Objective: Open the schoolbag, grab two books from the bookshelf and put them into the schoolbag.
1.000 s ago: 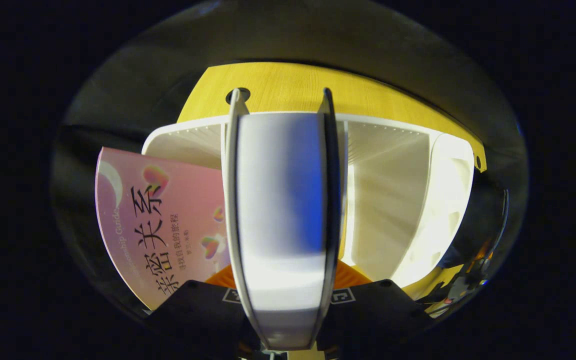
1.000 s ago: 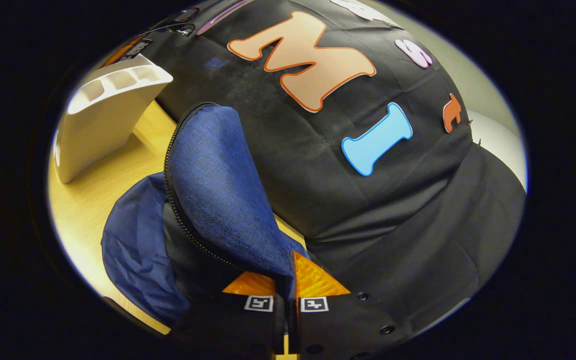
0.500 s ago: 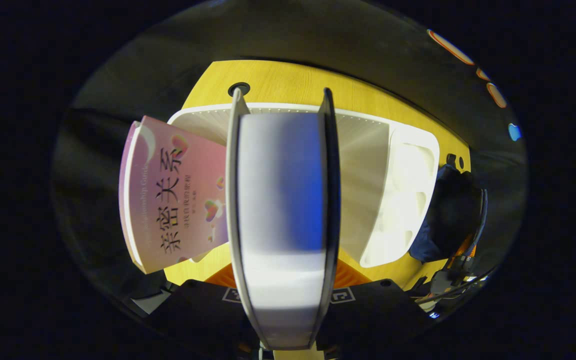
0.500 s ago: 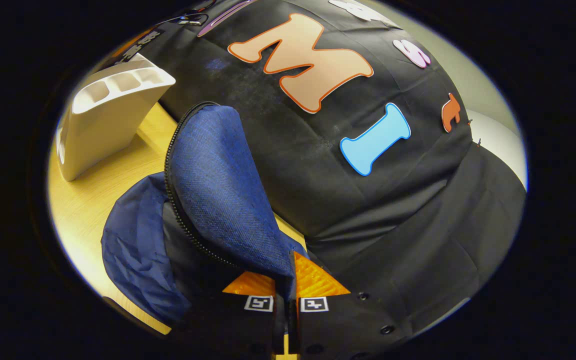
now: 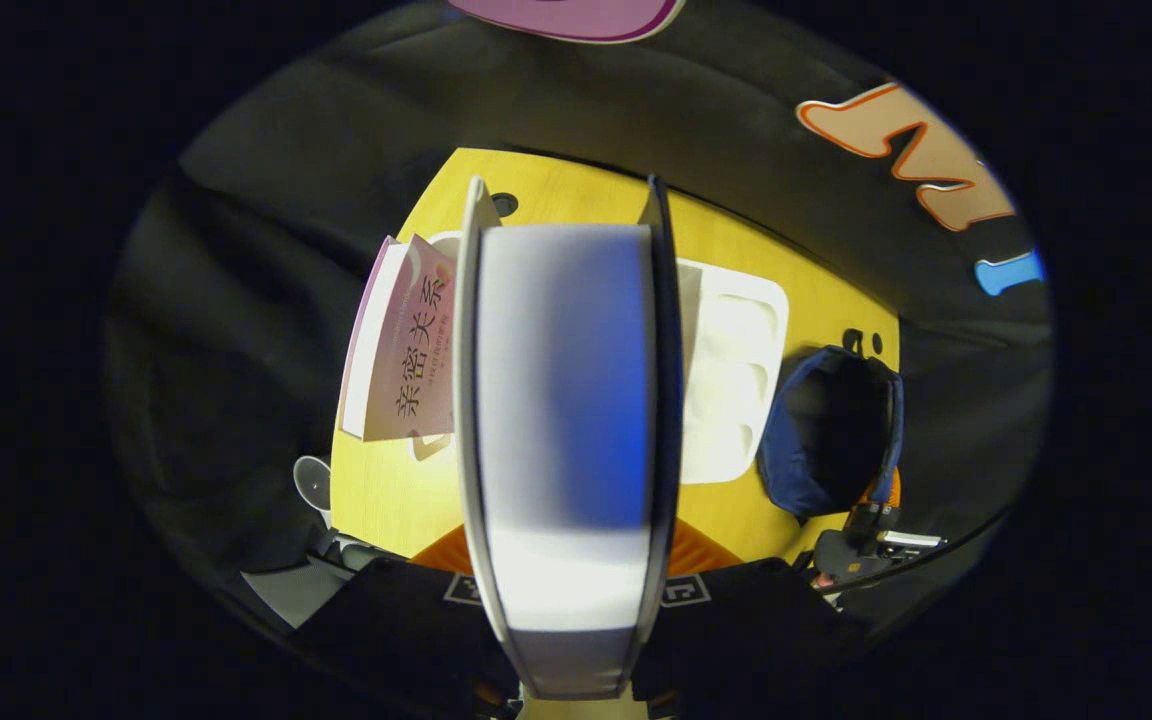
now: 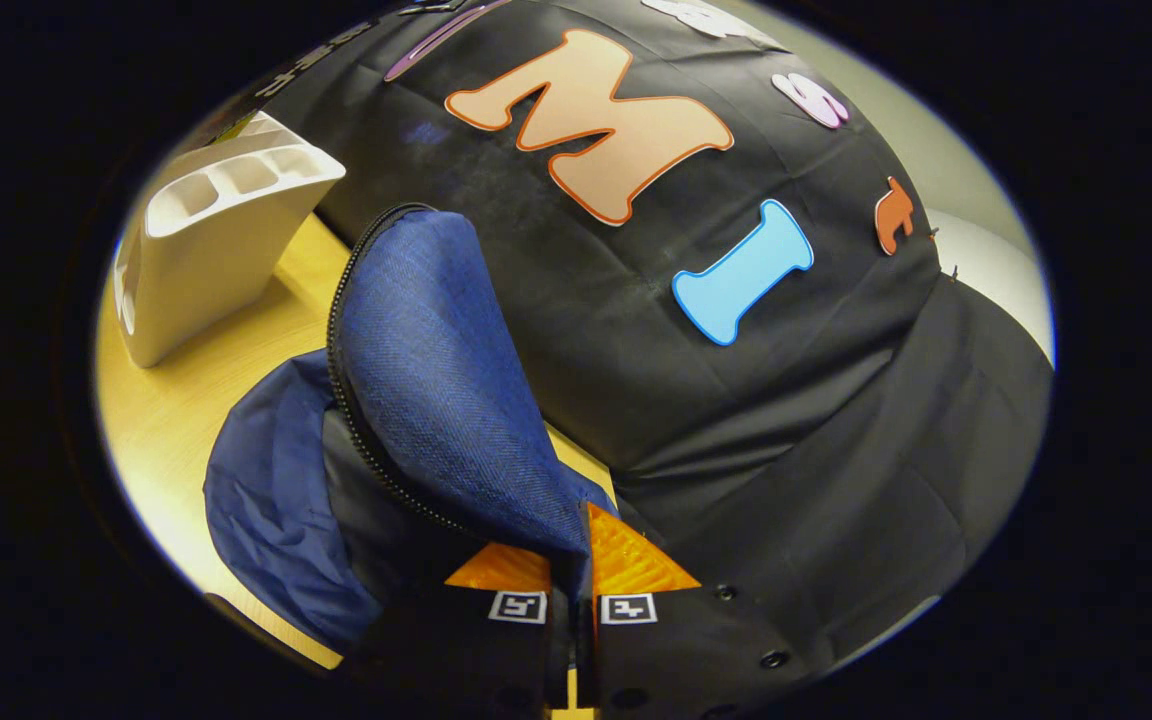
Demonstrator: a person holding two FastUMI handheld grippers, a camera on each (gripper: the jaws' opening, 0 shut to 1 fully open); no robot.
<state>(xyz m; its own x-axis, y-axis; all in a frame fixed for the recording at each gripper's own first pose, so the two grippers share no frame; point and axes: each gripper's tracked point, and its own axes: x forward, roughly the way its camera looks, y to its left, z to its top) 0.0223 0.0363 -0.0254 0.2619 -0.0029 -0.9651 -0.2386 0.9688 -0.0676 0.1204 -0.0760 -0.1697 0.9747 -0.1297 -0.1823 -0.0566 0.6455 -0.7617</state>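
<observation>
My left gripper (image 5: pixel 566 545) is shut on a thick white and blue book (image 5: pixel 566 420), held edge-on high above the wooden table (image 5: pixel 376 490). Below it a pink book (image 5: pixel 406 345) leans in the white bookshelf (image 5: pixel 736 380). The navy schoolbag (image 5: pixel 831 430) lies open to the right of the shelf, its dark inside showing. In the right gripper view my right gripper (image 6: pixel 570 575) is shut on the schoolbag's flap (image 6: pixel 436 370), holding it up and back so the zipper mouth gapes. The white bookshelf (image 6: pixel 206 255) stands at the upper left there.
The other gripper and a hand (image 5: pixel 871 530) show small beside the schoolbag in the left gripper view. Black cloth walls rise close behind the table. The table edge (image 6: pixel 176 540) runs near the schoolbag's left side.
My left gripper has risen and drawn away from the bookshelf with the white and blue book; shelf and pink book look smaller, and the schoolbag has come into view. The right gripper has barely moved.
</observation>
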